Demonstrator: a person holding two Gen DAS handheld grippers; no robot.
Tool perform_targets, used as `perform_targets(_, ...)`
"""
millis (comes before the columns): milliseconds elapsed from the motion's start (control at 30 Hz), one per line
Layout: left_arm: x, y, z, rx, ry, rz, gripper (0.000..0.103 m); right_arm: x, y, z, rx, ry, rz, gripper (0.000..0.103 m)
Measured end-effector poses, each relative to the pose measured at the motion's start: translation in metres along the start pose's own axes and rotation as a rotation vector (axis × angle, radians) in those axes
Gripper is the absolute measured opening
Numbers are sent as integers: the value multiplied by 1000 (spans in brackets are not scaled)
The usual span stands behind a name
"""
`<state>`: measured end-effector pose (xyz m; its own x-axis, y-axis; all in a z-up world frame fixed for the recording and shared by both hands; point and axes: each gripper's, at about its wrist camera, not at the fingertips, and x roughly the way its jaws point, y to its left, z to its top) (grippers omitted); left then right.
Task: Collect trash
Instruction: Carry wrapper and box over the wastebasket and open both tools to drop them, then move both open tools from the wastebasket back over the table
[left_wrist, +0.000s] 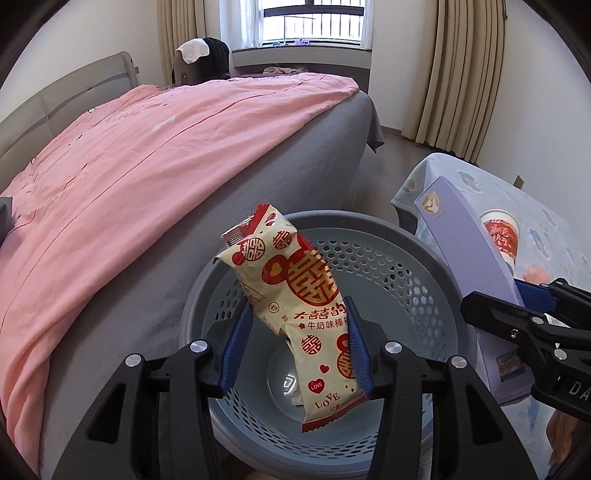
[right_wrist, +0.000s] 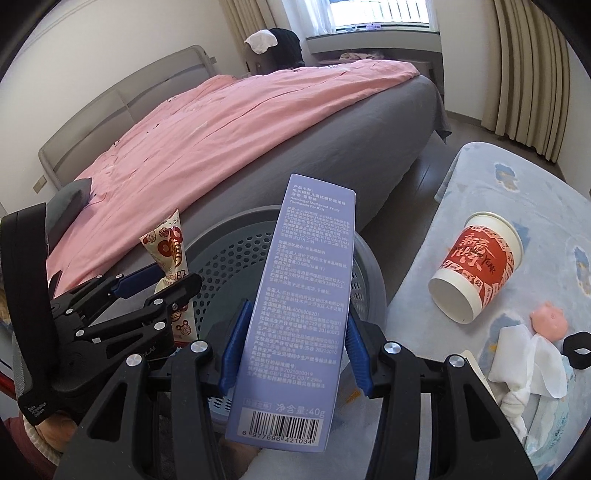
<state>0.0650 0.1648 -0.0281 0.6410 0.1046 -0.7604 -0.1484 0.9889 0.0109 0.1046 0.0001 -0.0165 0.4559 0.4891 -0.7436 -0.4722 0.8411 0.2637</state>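
A cream and red snack wrapper (left_wrist: 295, 295) hangs tilted over a grey perforated basket (left_wrist: 406, 236). It sits between the blue pads of my left gripper (left_wrist: 297, 302). It leans on the right pad, and a gap shows beside the left pad, so the jaws stand open around it. My right gripper (right_wrist: 298, 308) is shut on a tall lilac toothpaste box (right_wrist: 310, 258), held upright just over the basket's (right_wrist: 229, 229) near rim. From the right wrist view the left gripper (right_wrist: 177, 275) and the wrapper (right_wrist: 170, 247) appear at the left. The box (left_wrist: 461, 236) and right gripper (left_wrist: 491, 291) show at the right of the left wrist view.
A bed with a pink cover (left_wrist: 147, 166) runs close along the basket's left side. To the right, a low table with a pale blue cloth (right_wrist: 535, 192) holds a tipped paper cup (right_wrist: 476, 266), a pink toy (right_wrist: 550, 319) and crumpled tissues (right_wrist: 524, 354).
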Motion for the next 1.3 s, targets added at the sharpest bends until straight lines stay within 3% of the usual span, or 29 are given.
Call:
perform_targets(67, 2, 3, 2, -6, 1, 10, 50, 0, -2, 1, -2, -1, 4, 49)
perform_targets(133, 3, 5, 2, -13, 2, 18, 51, -3, -3, 0, 0, -16, 8, 60)
perform_targets(167, 3, 6, 2, -15, 2, 23, 53, -4, -4, 0, 1, -26, 2, 61)
perform_targets(233, 2, 7, 1, -22, 1, 29, 60, -6, -4, 0, -1, -32, -8, 61)
perform_targets(667, 0, 13, 0, -57, -10, 67, 69, -2, -2, -3, -16, -31, -51, 61)
perform_targets(1300, -12, 8, -1, -47, -64, 96, 71, -4, -6, -7, 0, -49, -120, 64)
